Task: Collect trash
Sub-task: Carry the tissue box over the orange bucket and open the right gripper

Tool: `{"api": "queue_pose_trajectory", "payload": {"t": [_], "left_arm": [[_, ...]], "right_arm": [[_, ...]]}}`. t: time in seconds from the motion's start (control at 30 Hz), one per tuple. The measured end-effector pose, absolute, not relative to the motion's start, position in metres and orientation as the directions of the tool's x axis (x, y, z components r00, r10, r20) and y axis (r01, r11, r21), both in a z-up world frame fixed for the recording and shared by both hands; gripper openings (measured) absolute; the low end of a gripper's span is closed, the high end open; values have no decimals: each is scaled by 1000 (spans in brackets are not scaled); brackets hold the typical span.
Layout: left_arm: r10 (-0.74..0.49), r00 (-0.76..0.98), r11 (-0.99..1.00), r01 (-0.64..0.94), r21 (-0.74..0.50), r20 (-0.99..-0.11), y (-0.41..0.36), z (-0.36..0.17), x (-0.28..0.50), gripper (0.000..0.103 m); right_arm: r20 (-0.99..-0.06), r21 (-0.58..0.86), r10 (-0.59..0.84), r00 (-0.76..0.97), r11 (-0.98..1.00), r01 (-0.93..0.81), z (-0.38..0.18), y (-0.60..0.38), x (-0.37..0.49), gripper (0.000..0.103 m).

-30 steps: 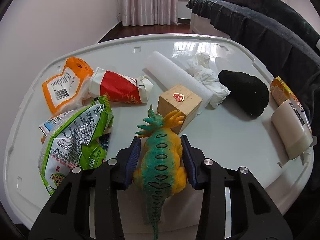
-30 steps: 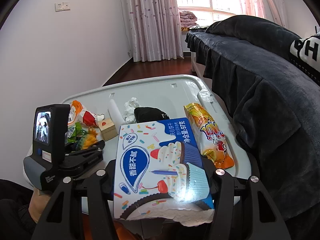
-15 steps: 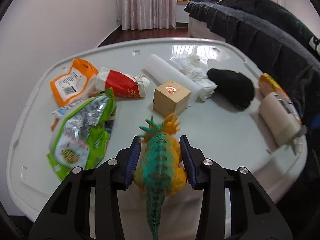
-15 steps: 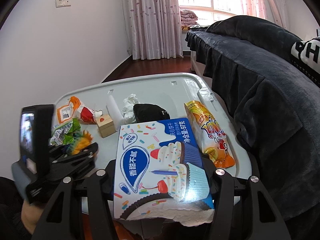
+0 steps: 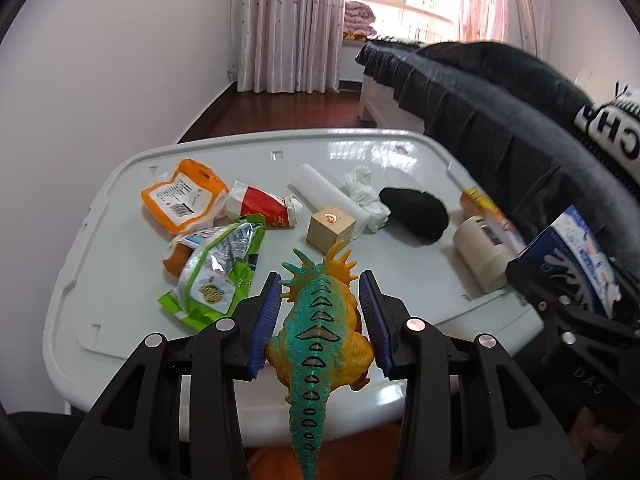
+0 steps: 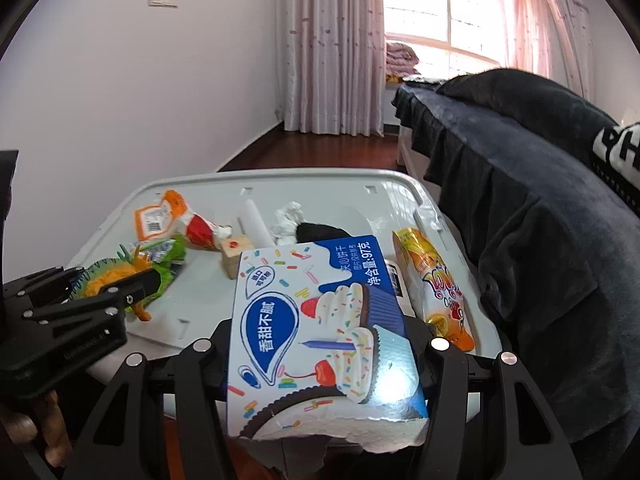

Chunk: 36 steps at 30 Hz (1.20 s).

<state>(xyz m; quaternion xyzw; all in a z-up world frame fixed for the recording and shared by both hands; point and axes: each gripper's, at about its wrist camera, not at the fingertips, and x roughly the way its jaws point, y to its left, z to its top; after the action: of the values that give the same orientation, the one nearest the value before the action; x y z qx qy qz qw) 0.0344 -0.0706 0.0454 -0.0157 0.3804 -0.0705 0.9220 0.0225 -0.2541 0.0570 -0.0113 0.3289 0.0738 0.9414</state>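
The left gripper (image 5: 320, 312) had its blue-padded fingers (image 5: 267, 320) closed on the flanks of a toy dinosaur (image 5: 320, 332), holding it clear of the table (image 5: 100, 280) near the front edge. The right gripper (image 6: 320, 364) gripped a torn blue biscuit box (image 6: 316, 332) between its fingers, raised above the table's near right corner. Judging by the task, both loads were on their way off the table; to do that well, each grip needed to be kept firm and the box level, since its ripped lower edge looked flimsy. No bin showed in either view, so where they should go could not be told.

Trash lay on the table: an orange packet (image 5: 180, 196), a red and white wrapper (image 5: 264, 208), a green snack bag (image 5: 218, 272), crumpled tissue (image 5: 364, 192) and a long yellow snack pack (image 6: 436, 280). Among them stood a wooden cube (image 5: 331, 229), a white roll (image 5: 324, 190), a black cloth (image 5: 416, 214) and what seemed a cream bottle (image 5: 480, 248). The cube sat just ahead of the dinosaur's head, and the dark bed (image 6: 540, 240) crowded the right side.
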Motion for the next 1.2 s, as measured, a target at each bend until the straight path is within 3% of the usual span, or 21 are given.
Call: {"api": "queue_pose_trajectory", "payload": {"t": [0.17, 0.4, 0.73, 1.07, 1.17, 1.2], "left_arm": [[-190, 723, 982, 137, -131, -664, -53, 69, 8, 40], [-205, 720, 976, 197, -87, -663, -47, 80, -48, 40], [-176, 557, 968, 249, -39, -811, -50, 19, -91, 40], [-147, 387, 971, 234, -57, -911, -43, -27, -97, 40], [-148, 317, 972, 221, -79, -937, -40, -41, -92, 41], [-142, 296, 974, 212, -80, -945, -39, -46, -91, 44]], "right_arm": [[-612, 50, 165, 773, 984, -170, 68, -253, 2, 58], [-629, 87, 224, 744, 972, -218, 77, -252, -35, 58], [-749, 101, 297, 592, 934, -341, 44, -224, -82, 58], [-873, 77, 264, 410, 905, -419, -8, -205, -94, 59], [-890, 65, 252, 379, 894, -443, -17, -199, -94, 64], [-893, 60, 247, 376, 894, -445, -18, -197, -94, 71]]}}
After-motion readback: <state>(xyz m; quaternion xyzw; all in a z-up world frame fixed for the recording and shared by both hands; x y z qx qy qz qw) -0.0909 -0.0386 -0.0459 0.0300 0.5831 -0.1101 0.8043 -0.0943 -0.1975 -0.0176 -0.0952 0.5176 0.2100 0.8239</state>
